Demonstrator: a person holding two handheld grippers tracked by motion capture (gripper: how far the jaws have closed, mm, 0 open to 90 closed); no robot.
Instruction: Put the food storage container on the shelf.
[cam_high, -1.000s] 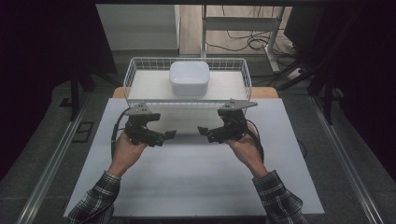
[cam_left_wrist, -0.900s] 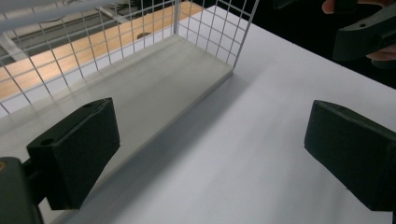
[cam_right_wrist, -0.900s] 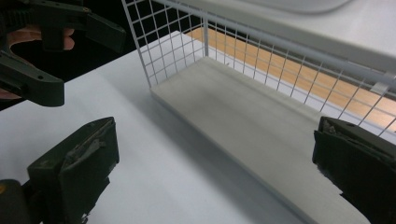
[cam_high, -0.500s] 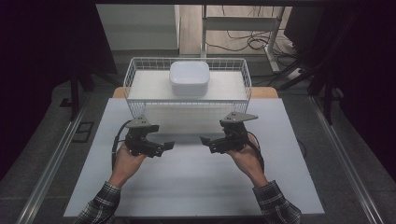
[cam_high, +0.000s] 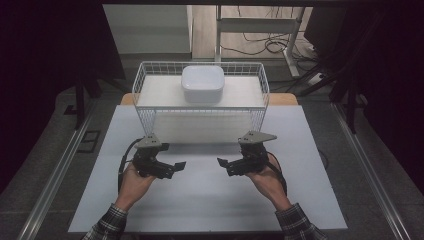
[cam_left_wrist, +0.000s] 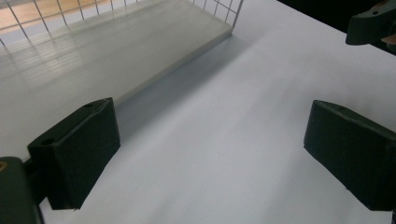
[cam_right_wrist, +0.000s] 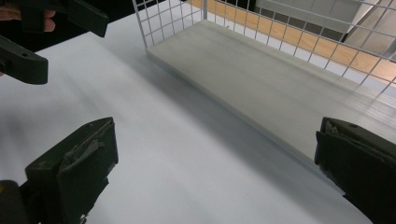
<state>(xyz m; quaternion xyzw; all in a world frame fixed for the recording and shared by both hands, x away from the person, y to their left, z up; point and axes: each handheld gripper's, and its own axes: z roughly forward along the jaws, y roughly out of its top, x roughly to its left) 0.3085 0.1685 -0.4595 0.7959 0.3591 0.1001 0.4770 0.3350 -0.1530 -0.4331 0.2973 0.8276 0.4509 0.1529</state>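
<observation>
the left gripper (cam_high: 177, 166) hangs over the white table top (cam_high: 210, 205), held in the person's left hand (cam_high: 132, 182), and its jaws stand wide apart with nothing between them. in the left gripper view the same gripper (cam_left_wrist: 210, 154) shows both black jaws far to either side, with bare white surface between, and the near edge of the wire basket (cam_left_wrist: 140, 42) runs across the upper left. the tip of the other gripper peeks in at the top right corner of that view.

the right gripper (cam_high: 222, 162) sits opposite, held in the right hand (cam_high: 267, 180), its jaws also spread wide and empty. the two grippers point toward each other, near but apart. in the right gripper view this gripper (cam_right_wrist: 215, 158) frames the table, the white wire basket (cam_right_wrist: 280, 65) lies ahead to the right, and the left gripper (cam_right_wrist: 51, 32) appears at the top left.

the wire basket (cam_high: 150, 117) stands at the far side of the table, just beyond both grippers. a white rounded box (cam_high: 202, 84) rests upright inside it, toward the back middle, well apart from either gripper.
</observation>
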